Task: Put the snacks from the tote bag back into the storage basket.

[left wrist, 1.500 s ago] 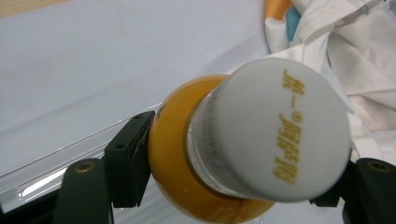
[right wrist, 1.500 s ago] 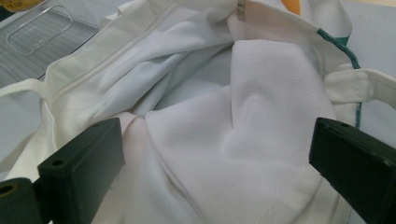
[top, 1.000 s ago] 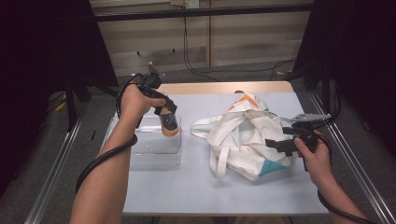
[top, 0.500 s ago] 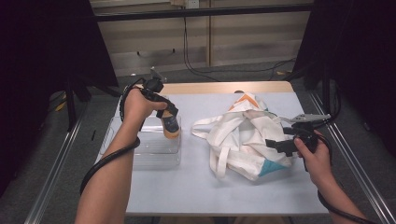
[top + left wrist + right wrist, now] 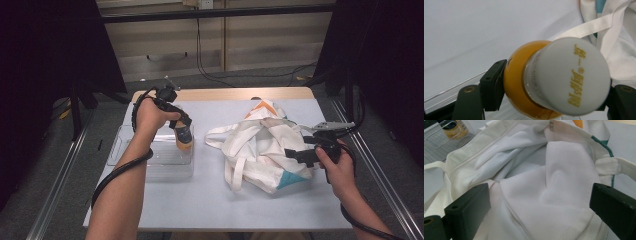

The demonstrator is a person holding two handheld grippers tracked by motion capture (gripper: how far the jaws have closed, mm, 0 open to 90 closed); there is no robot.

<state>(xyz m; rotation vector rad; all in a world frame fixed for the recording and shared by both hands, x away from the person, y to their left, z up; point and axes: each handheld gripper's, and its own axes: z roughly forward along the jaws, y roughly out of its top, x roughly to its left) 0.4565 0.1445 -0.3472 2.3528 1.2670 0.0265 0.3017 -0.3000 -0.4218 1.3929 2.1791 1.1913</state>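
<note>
An orange drink bottle (image 5: pixel 183 138) with a white cap (image 5: pixel 566 77) stands upright in my left gripper (image 5: pixel 182 131), which is shut on its body just below the cap. The bottle's base hangs at the right end of a clear plastic bin (image 5: pixel 125 152). In the left gripper view the black pads (image 5: pixel 495 85) press on the bottle's orange shoulder. A crumpled white tote bag (image 5: pixel 265 145) with teal and orange patches lies at the table's middle right. My right gripper (image 5: pixel 296 153) rests at the bag's right side, jaws wide open (image 5: pixel 541 205) over the white cloth (image 5: pixel 536 170).
The pale table top (image 5: pixel 200 200) has bare room in front of the bin and bag. The bag's handles (image 5: pixel 235 172) trail toward the front. Metal rails (image 5: pixel 55 190) run along both table sides. The bin (image 5: pixel 439 137) and bottle (image 5: pixel 455 127) lie beyond the bag.
My left hand has sunk a little with the bottle, toward the bin. The right hand and the bag have stayed put.
</note>
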